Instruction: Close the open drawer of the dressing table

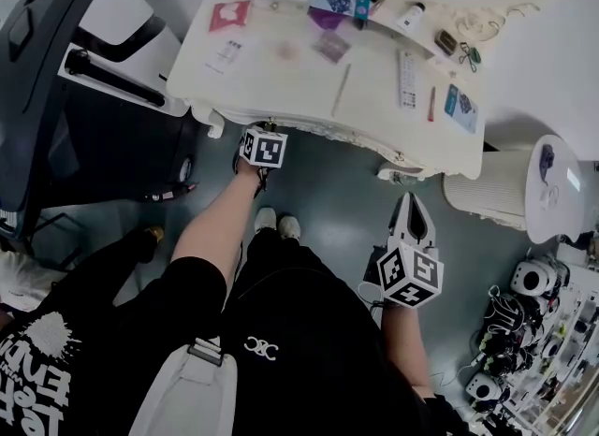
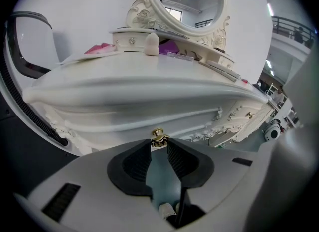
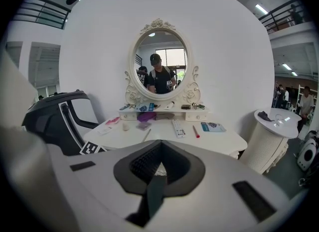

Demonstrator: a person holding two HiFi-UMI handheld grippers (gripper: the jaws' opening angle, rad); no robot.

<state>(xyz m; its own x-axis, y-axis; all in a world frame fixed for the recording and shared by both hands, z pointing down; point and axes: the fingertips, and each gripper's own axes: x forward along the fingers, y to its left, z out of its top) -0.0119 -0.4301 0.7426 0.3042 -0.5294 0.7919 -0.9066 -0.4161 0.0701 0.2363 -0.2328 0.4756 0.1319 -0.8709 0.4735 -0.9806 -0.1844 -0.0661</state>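
The dressing table (image 2: 149,84) looks like smooth white-painted wood with a satin sheen and carved relief trim along its front. Its drawer knob (image 2: 158,135) is polished brass-coloured metal. The left gripper (image 2: 159,143) has a matt pale-grey plastic shell and black, finely ribbed, rubbery pads (image 2: 133,164). The mirror (image 3: 160,61) is glossy glass. The floor (image 1: 328,191) is smooth grey-blue with a faint shine.

Dressing table (image 1: 374,116), top centre: cream-white all over. Drawer knob (image 2: 158,135): gold. Left gripper (image 2: 158,144): pale grey shell, black ribbed pads. Marker cube (image 1: 263,148): black-and-white squares. Floor (image 1: 328,191): dull blue-grey. Chair (image 1: 56,69), upper left: black, white panel. Pen (image 1: 431,104), upper right: red. Card (image 1: 229,15): pink. Side table (image 1: 487,191), right edge: white, ribbed.
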